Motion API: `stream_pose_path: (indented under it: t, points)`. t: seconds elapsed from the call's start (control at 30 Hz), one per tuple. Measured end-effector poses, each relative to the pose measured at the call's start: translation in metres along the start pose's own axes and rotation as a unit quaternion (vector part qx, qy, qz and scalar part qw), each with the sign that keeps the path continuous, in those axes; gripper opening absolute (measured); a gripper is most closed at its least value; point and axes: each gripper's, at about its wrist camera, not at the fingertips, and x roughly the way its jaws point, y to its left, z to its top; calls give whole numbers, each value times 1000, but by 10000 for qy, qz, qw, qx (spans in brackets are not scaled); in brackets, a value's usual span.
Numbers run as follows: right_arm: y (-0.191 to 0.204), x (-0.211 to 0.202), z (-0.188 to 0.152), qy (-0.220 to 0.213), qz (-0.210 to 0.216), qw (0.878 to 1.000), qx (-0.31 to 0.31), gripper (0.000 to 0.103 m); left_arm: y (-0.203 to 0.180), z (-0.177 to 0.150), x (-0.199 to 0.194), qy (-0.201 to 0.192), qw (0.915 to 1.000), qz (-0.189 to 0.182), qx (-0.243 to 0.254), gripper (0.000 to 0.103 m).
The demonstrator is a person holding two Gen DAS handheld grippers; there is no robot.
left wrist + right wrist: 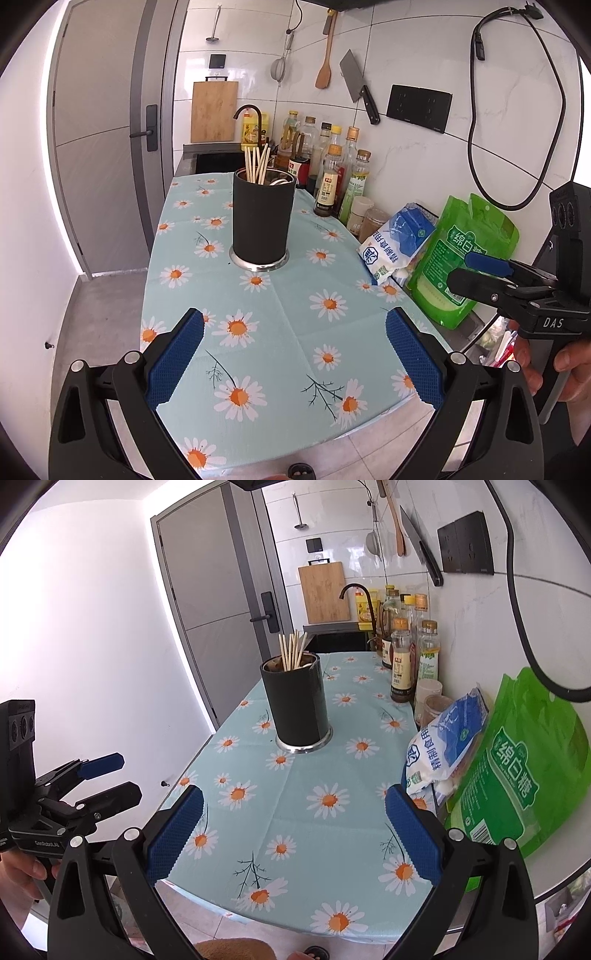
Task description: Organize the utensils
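Observation:
A black cylindrical utensil holder [263,218] [297,701] with a steel base stands upright on the daisy-print tablecloth [280,306] [332,768]. Several wooden chopsticks [255,164] [292,651] stick up out of it. My left gripper [294,325] hovers over the near end of the table, open and empty, well short of the holder. It also shows at the left of the right wrist view as the left gripper [110,775]. My right gripper [294,805] is likewise open and empty, and shows at the right edge of the left wrist view as the right gripper [461,267].
Sauce and oil bottles [332,173] [406,653] line the wall beside the table. A blue-white salt bag [397,240] [447,738] and a green sugar bag [461,258] [517,768] lean at the right. A sink with a dark faucet [249,114] sits beyond the table; a cleaver [358,83] hangs on the wall.

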Motion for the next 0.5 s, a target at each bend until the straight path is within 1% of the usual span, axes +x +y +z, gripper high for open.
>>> stream_pose_path:
  t: [0.23, 0.5]
  points:
    - [0, 1, -8, 29, -62, 10000, 56, 98, 2, -5, 3, 26, 10000, -43, -12, 96]
    - [5, 3, -10, 40, -132, 9999, 38, 98, 6, -8, 4, 21, 9999, -132, 6, 96]
